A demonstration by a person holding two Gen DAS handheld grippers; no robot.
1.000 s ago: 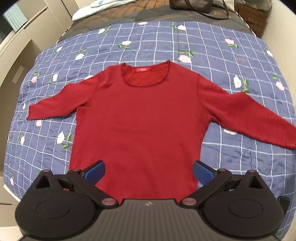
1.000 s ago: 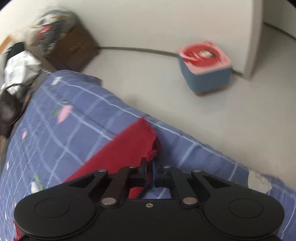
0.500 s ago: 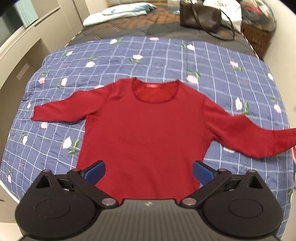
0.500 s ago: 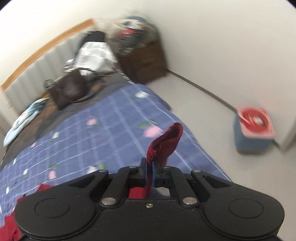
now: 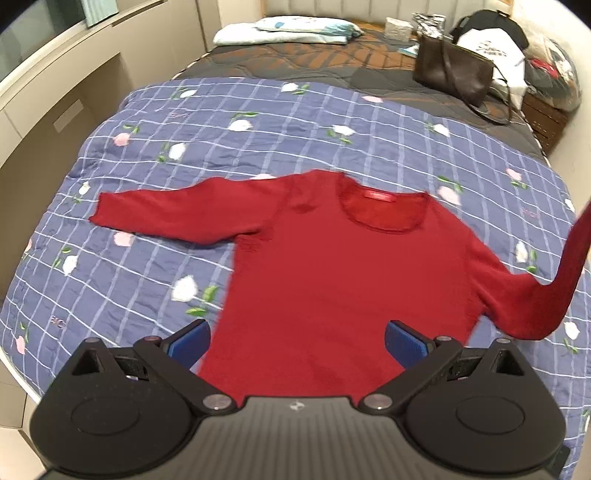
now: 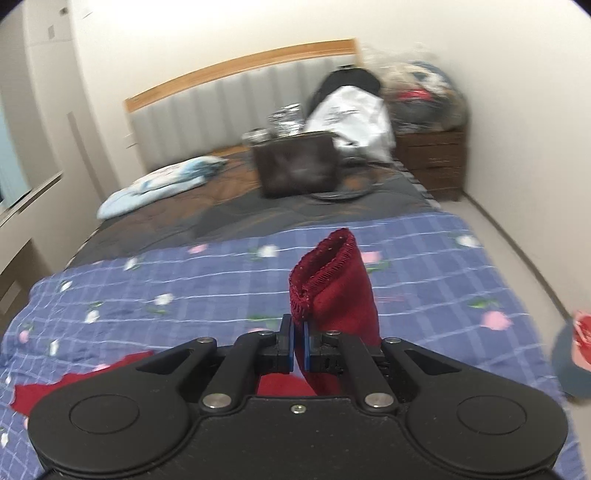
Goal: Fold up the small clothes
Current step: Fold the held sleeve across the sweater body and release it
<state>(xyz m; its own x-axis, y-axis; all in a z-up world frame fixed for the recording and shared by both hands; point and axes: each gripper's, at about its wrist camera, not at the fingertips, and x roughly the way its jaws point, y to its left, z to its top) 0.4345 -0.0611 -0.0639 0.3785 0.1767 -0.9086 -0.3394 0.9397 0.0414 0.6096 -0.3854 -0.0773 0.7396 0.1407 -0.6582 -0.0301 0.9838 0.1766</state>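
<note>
Presently, one red long-sleeved top [image 5: 332,273] lay face up on the blue checked floral quilt [image 5: 155,229], neckline toward the headboard and hem toward the left gripper [image 5: 295,343]. The garment's long axis ran from hem to neck, straight ahead of that gripper; the sleeves extended crosswise.

The left gripper stood wide open, holding nothing, with one blue pad at each side of the hem. The right gripper [image 6: 299,347] was closed on the cuff of the right sleeve [image 6: 332,288], which stood up above the quilt. In the left wrist view the same sleeve [image 5: 561,288] rose from the shoulder toward the frame's right edge. The left sleeve [image 5: 166,218] lay flat and extended.

Judged from this layout, the coming move depended on the torso lying to the left of the raised cuff: the sleeve would travel inward across the chest. The right gripper was the nearer one.

Count: one top, two sleeves, two grippers, one brown handbag [image 5: 454,77], one folded pillow [image 5: 288,31].
</note>
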